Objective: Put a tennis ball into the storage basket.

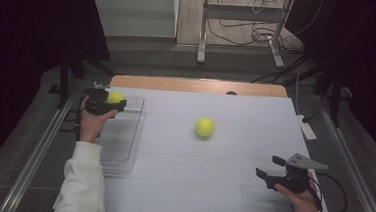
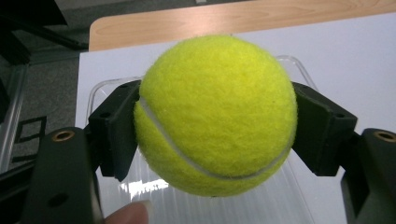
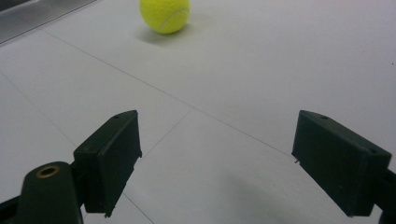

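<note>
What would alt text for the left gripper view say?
A yellow tennis ball is clamped between the two black jaws of the left tongs, held above a clear plastic tray on a white table.

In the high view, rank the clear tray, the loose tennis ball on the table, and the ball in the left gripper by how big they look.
1. clear tray
2. loose tennis ball
3. ball in the left gripper, partly hidden, so unsure against the loose one.
</note>
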Motion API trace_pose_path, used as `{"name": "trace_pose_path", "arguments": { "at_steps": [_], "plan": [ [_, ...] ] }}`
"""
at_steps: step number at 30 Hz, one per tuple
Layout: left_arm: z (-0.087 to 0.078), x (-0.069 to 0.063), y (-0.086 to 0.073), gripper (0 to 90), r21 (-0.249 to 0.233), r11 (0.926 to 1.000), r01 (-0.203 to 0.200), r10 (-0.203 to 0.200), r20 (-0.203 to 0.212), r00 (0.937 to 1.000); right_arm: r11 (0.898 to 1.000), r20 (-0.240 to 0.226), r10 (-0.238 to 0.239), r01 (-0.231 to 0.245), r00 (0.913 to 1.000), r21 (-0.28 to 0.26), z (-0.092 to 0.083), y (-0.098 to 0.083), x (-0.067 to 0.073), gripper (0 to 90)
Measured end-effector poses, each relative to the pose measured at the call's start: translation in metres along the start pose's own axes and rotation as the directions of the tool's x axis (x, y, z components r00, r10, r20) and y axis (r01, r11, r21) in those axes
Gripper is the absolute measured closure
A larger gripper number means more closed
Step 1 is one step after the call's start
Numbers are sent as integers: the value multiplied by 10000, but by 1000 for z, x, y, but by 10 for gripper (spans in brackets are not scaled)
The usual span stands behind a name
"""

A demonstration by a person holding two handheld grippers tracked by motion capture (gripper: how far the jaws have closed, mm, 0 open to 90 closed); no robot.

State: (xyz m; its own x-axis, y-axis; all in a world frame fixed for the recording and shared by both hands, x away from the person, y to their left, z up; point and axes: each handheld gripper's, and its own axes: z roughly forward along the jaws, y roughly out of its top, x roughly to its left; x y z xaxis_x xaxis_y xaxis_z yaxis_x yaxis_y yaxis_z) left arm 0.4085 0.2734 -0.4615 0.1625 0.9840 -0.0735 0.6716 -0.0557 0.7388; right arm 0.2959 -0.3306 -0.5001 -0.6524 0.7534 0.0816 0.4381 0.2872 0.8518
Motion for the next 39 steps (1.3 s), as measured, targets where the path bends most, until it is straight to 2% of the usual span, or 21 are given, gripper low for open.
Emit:
{"name": "trace_pose_path", "arguments": {
  "at_steps": [13, 24, 31, 39],
  "plan": [
    [12, 3, -5, 260, 594, 9980, -206, 219, -203, 9996, 10000, -4, 20, -20, 10000, 13, 0, 0, -1, 153],
    [25, 1, -11, 259, 1205, 9918, -434, 487, -416, 9979, 10000, -15, 18, -18, 10000, -1, 0, 0, -1, 153],
    [30, 2, -13, 258, 1377, 9895, -441, 495, -360, 9981, 10000, 10, -1, 1, 10000, 38, 0, 0, -1, 153],
    [36, 0, -16, 256, 1678, 9840, -597, 701, -571, 9959, 10000, -11, 40, -40, 10000, -4, 0, 0, -1, 153]
  ]
}}
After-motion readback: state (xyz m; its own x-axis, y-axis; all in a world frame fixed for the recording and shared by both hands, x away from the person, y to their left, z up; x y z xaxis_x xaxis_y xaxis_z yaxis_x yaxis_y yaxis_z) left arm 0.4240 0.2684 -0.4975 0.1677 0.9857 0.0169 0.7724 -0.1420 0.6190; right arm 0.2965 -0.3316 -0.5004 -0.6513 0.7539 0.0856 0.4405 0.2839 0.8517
